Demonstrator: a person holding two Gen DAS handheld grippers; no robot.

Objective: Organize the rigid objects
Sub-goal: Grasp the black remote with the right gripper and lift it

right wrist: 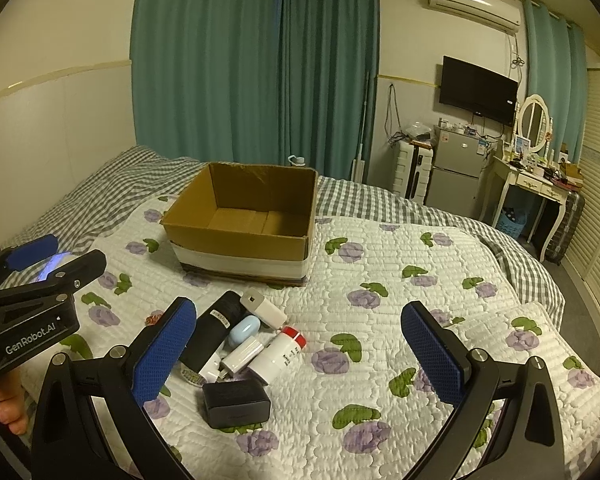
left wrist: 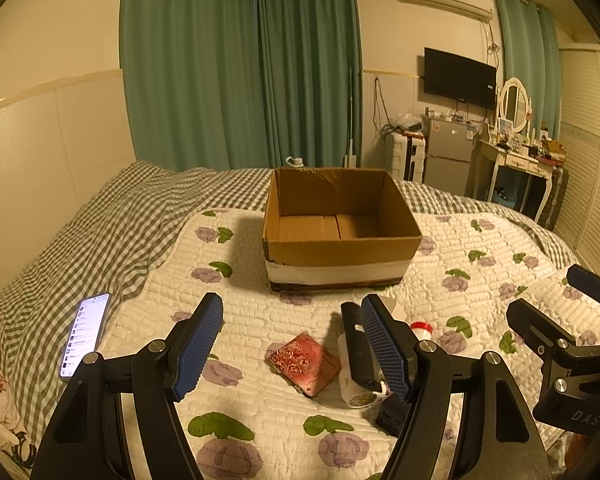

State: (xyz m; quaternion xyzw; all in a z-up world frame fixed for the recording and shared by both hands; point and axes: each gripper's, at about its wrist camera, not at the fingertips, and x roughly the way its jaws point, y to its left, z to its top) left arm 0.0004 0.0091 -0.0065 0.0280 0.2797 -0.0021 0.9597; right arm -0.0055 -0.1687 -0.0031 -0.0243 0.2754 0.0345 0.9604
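Observation:
An open, empty cardboard box [left wrist: 341, 250] [right wrist: 236, 246] stands on the quilted bed. In front of it lies a heap of small items: a red patterned case [left wrist: 304, 363], a black cylinder [right wrist: 216, 330], a white charger [right wrist: 262, 307], a light blue case [right wrist: 244, 330], a white tube [right wrist: 242, 356], a white bottle with a red cap [right wrist: 278, 354] and a black box [right wrist: 236, 403]. My left gripper [left wrist: 292, 346] is open above the red case. My right gripper [right wrist: 300, 354] is open over the heap, empty.
A lit phone [left wrist: 84, 334] lies on the checked sheet at the left. The flowered quilt [right wrist: 399, 300] spreads to the right of the box. Green curtains, a fridge [right wrist: 457, 168], a TV and a dressing table [right wrist: 535, 184] stand beyond the bed.

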